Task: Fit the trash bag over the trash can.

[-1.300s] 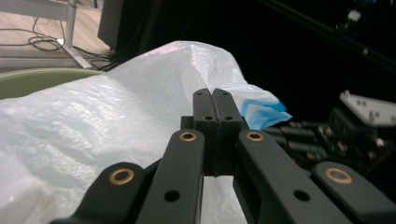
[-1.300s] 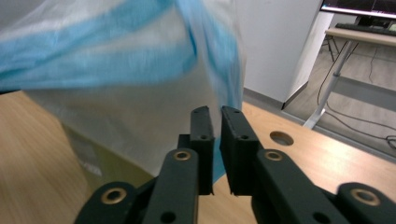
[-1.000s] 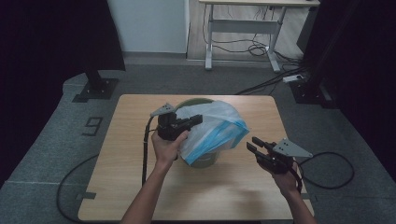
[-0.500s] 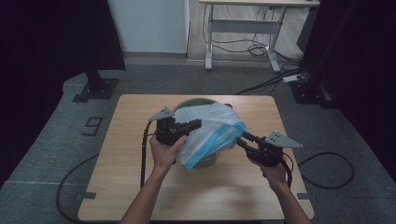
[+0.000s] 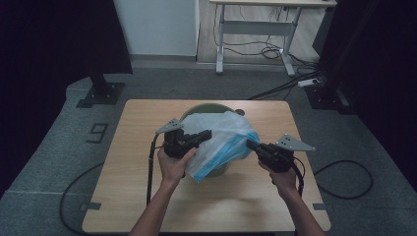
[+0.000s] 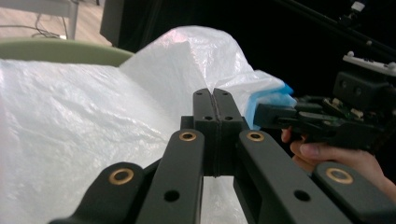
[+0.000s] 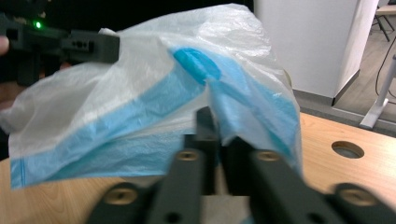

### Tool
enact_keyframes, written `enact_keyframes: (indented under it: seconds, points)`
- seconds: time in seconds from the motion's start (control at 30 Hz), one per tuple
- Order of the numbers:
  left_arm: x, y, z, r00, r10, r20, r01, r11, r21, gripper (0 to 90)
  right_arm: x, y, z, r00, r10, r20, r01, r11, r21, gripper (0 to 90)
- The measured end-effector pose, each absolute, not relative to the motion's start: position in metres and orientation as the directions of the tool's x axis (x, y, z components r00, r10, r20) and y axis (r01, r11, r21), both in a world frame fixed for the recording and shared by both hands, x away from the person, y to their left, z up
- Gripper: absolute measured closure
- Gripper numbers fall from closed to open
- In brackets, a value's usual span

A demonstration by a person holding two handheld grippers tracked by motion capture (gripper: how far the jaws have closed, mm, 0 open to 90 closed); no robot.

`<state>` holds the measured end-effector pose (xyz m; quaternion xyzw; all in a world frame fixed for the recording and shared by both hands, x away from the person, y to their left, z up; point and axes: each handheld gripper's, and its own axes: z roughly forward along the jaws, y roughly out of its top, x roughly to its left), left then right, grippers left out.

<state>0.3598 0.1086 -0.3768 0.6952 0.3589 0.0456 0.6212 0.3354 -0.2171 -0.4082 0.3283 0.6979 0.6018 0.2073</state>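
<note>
Bag [image 5: 220, 142], white plastic with a blue band, draped over green bin [image 5: 196, 109] at mid-table [image 5: 137, 196]. Bag mouth hangs slack toward the person's side, blue edge lowest.

Left gripper [image 5: 206, 133] on the bag's left side, its fingers [image 6: 215, 112] pressed together with the white film pinched between them; in the left gripper view the film runs right up to the closed tips and the bin's rim [image 6: 56, 49] shows behind. Hand [image 5: 172, 164] wraps the gripper body.

Right gripper [image 5: 250, 144] at the bag's right edge, where the blue band [image 7: 140, 112] folds over. Its fingers have just been closing; in the right gripper view they stand together with the plastic gathered at the tips, pinched. View is blurred at the finger bases. Hand [image 5: 285, 179] below it, cable [image 5: 339, 182] trailing off the table's right side.

Bag stretched between the two grippers, raised off the bin on the near side. Round hole [image 7: 348, 149] in the tabletop beyond the bag. Desk [image 5: 260, 19] with cables beneath stands on the floor beyond the table.
</note>
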Motion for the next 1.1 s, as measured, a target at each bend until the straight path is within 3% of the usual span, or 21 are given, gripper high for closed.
enact_keyframes:
  seconds: [0.2,0.5,0.87,1.1]
  points:
    - [0.378,0.122,-0.383,0.681,0.592,-0.431,0.456,0.118,0.882,89.7,0.338,-0.218,-0.412,-0.673,0.740,0.017,0.209,0.168,0.963,88.8]
    - [0.387,0.146,-0.372,0.644,0.630,-0.433,0.416,0.187,0.890,89.7,0.347,-0.230,-0.414,-0.647,0.762,0.024,0.263,0.192,0.946,88.7]
    - [0.388,0.165,-0.363,0.643,0.645,-0.413,0.394,0.183,0.901,89.8,0.363,-0.246,-0.398,-0.565,0.825,-0.002,0.274,0.190,0.943,88.7]
    - [0.380,0.184,-0.354,0.653,0.638,-0.408,0.367,0.205,0.908,89.7,0.360,-0.254,-0.392,-0.527,0.850,-0.028,0.235,0.177,0.956,88.7]
